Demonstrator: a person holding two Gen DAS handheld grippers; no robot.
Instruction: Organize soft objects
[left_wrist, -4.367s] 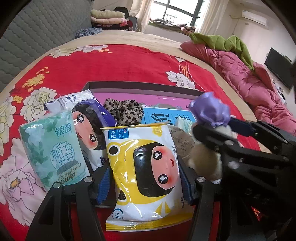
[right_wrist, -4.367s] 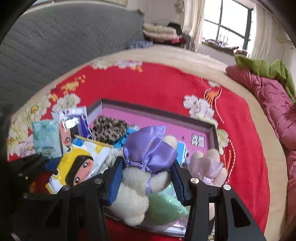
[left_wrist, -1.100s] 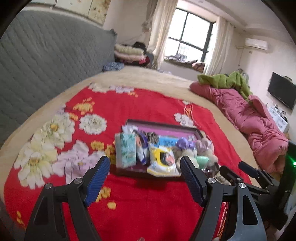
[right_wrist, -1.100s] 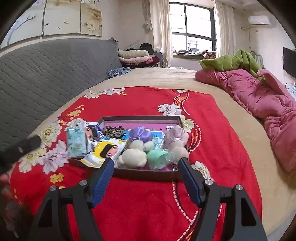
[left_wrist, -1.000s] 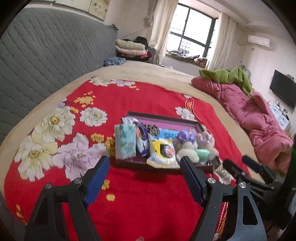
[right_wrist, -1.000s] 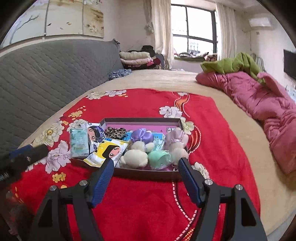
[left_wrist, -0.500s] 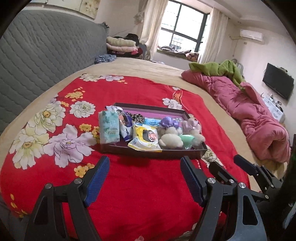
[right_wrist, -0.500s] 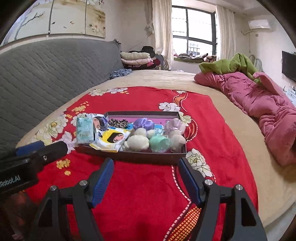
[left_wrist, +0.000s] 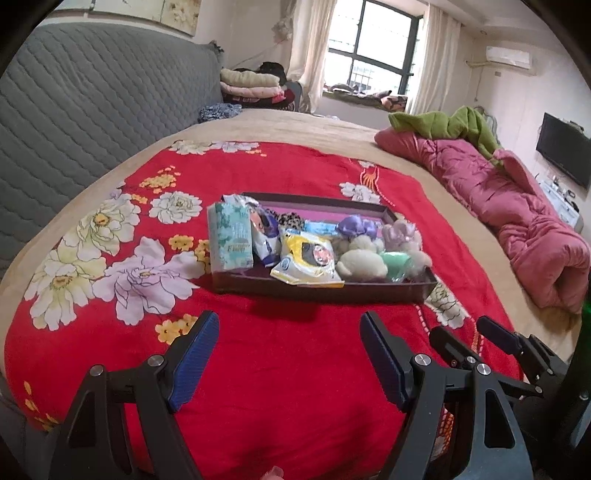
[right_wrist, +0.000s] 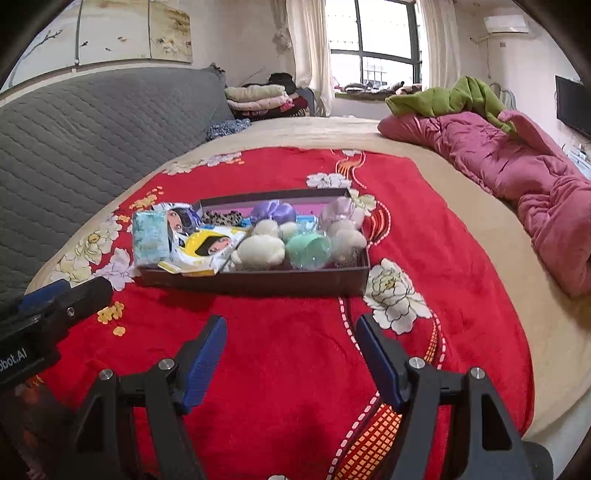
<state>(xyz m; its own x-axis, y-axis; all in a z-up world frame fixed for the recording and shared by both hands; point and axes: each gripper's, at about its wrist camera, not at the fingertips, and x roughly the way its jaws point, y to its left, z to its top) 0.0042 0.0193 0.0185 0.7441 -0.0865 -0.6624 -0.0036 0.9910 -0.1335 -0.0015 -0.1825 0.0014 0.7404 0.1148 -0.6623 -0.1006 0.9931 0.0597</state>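
A dark brown tray (left_wrist: 317, 290) (right_wrist: 258, 280) with a pink floor lies on the red flowered blanket. It holds a green tissue pack (left_wrist: 229, 237) (right_wrist: 149, 234), a yellow cartoon packet (left_wrist: 306, 258) (right_wrist: 205, 249), a blue cartoon packet (left_wrist: 263, 232), a leopard-print scrunchie (left_wrist: 290, 220), cream plush toys (left_wrist: 362, 262) (right_wrist: 258, 253), purple satin bows (left_wrist: 355, 226) (right_wrist: 272, 211) and a mint-green piece (right_wrist: 308, 249). My left gripper (left_wrist: 286, 350) stands open over bare blanket, well short of the tray. My right gripper (right_wrist: 290, 349) is open too, with nothing between its fingers.
A rolled pink quilt (left_wrist: 517, 206) with a green garment (left_wrist: 447, 123) lies along the bed's right side. A grey quilted headboard (left_wrist: 74, 110) rises at the left. Folded blankets (left_wrist: 249, 86) are stacked by the window. Red blanket (right_wrist: 288, 369) stretches between grippers and tray.
Both grippers let go of the yellow packet and the plush toy, which now lie in the tray, and pulled back from it. Over the last second both views sank a little.
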